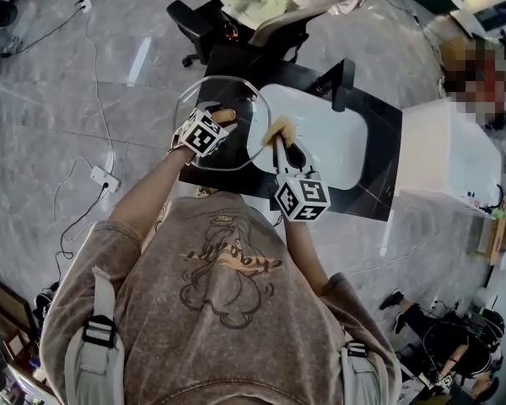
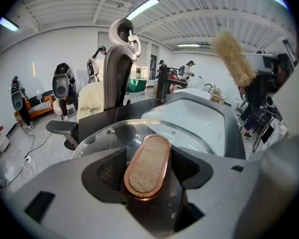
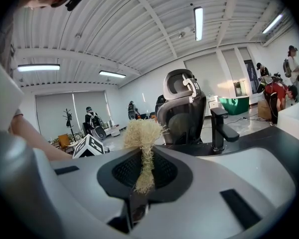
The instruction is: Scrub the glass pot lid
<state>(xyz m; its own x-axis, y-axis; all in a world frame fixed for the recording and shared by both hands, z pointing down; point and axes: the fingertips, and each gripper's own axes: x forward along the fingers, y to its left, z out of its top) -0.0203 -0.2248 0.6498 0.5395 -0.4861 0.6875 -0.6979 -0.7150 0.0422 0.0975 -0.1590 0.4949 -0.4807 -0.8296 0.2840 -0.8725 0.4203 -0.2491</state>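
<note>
person [image 1: 228,310] is standing at the sink's [image 1: 337,154] near edge | right gripper [image 1: 279,148] is pinching a straw brush [image 1: 280,128] over the sink's left side | left gripper [image 1: 220,121] is clamping the glass lid [image 1: 236,93] by its handle [image 2: 147,166], over the sink's left rim | risk, as I judge it: brush pressure twisting the lid loose, glass striking the sink

Item one: round clear glass pot lid [image 1: 204,91] [image 2: 194,136] with a thin metal rim and an oval handle [image 2: 147,158], copper-edged with a pale beige face. The left tongs [image 2: 147,169] are clamped on the handle. The lid is held off the table, over the left edge of the white sink [image 1: 337,142].

Item two: straw-coloured fibre scrubbing brush [image 1: 280,128] [image 3: 142,133] [image 2: 234,59], gripped in the right tongs [image 3: 142,176], at the lid's right edge. It appears clear of the glass.
</note>
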